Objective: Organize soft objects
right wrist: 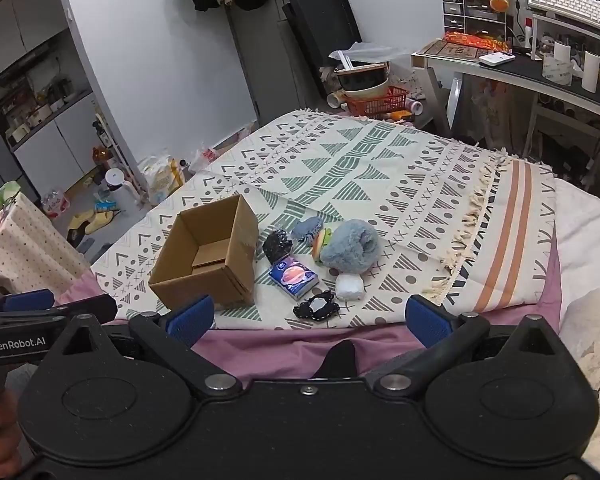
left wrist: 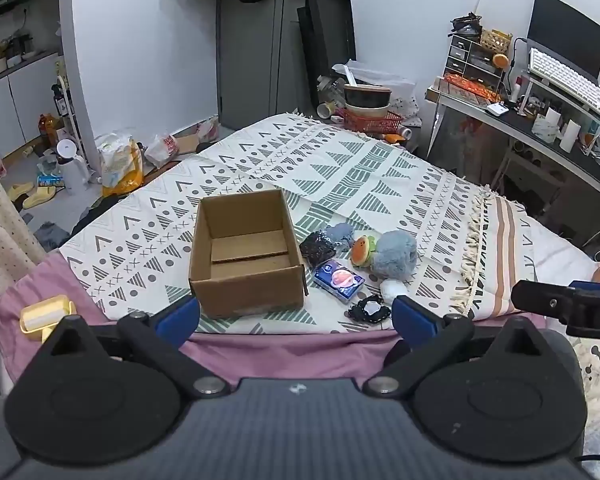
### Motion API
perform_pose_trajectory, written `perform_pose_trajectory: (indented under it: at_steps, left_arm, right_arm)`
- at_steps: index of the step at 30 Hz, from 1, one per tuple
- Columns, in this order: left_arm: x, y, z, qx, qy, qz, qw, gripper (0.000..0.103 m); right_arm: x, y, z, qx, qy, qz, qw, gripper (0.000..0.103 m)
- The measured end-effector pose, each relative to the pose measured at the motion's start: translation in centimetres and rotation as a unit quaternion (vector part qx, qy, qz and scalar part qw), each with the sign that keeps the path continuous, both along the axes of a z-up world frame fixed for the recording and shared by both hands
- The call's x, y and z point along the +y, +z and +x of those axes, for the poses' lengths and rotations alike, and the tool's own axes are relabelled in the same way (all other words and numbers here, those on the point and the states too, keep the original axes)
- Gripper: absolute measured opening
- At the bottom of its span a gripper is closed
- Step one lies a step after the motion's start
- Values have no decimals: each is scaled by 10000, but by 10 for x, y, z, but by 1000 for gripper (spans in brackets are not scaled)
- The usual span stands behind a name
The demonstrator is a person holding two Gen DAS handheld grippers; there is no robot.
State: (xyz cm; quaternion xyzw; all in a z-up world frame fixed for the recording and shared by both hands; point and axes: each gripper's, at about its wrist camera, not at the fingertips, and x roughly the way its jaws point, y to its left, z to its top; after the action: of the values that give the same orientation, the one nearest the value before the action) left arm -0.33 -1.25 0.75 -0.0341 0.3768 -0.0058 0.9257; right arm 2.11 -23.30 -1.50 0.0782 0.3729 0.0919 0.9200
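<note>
Left wrist view, square cardboard box (left wrist: 246,254), fluffy blue plush (left wrist: 394,254), patterned blanket (left wrist: 380,172)

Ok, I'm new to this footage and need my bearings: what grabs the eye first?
The open brown cardboard box sits empty on the patterned green-and-cream blanket. Right of it lies a cluster of soft things, led by a fluffy blue-grey plush. Both tools, left and right, hover open at the bed's near edge.

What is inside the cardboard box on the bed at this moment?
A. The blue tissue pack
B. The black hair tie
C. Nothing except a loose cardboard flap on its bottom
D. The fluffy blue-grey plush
C: the cardboard box shows only bare cardboard inside, while the blue-grey plush, the tissue pack and the black hair tie all lie on the patterned blanket beside it.
</note>
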Motion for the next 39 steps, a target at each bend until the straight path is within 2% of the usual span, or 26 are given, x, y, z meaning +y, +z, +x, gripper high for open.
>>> perform_pose_trajectory:
  at_steps: [8, 39]
  left_arm:
    - [2, -8, 4, 38, -54, 1, 10000, 101]
    - [-6, -4, 4, -20, -59, -48, 10000, 101]
  right_arm:
    - [-3, 3, 2, 85, -25, -95, 9999, 103]
    - [-4, 7, -1, 57, 8, -14, 10000, 103]
